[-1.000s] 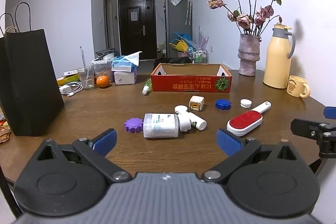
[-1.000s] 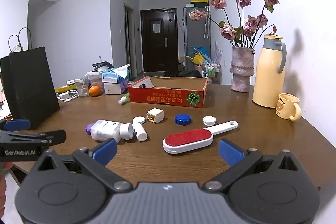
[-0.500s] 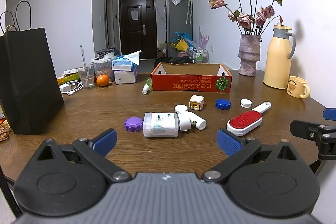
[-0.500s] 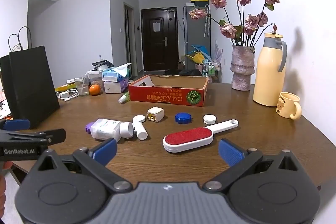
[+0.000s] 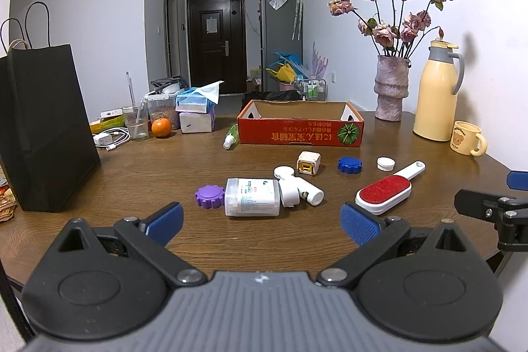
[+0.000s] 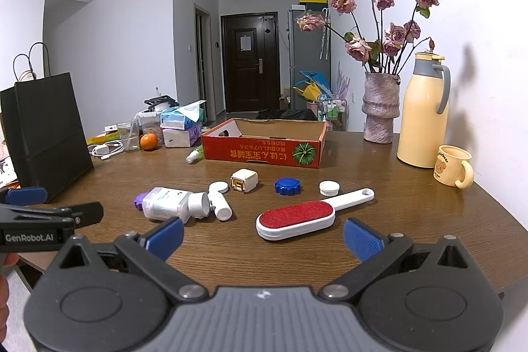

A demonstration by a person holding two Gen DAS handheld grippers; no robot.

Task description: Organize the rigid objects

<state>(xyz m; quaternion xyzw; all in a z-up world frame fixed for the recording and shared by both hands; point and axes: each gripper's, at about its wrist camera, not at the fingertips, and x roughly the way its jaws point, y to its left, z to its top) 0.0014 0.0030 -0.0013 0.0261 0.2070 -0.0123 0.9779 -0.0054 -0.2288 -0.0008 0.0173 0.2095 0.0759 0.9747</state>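
Loose objects lie on the brown table: a white pill bottle (image 5: pixel 251 196) on its side, a purple cap (image 5: pixel 209 196), a small white tube (image 5: pixel 308 192), a white charger cube (image 5: pixel 308 163), a blue cap (image 5: pixel 349 165), a white cap (image 5: pixel 385 163) and a red-and-white lint brush (image 5: pixel 386 191). A red cardboard box (image 5: pixel 300 127) stands open behind them. My left gripper (image 5: pixel 262 221) is open and empty in front of the bottle. My right gripper (image 6: pixel 264 236) is open and empty in front of the lint brush (image 6: pixel 297 219).
A black paper bag (image 5: pixel 39 127) stands at the left. A vase of dried roses (image 5: pixel 392 88), a yellow thermos (image 5: pixel 437 94) and a yellow mug (image 5: pixel 467 138) stand at the right. An orange (image 5: pixel 161 127), a glass, tissue packs and a cable lie at the back left.
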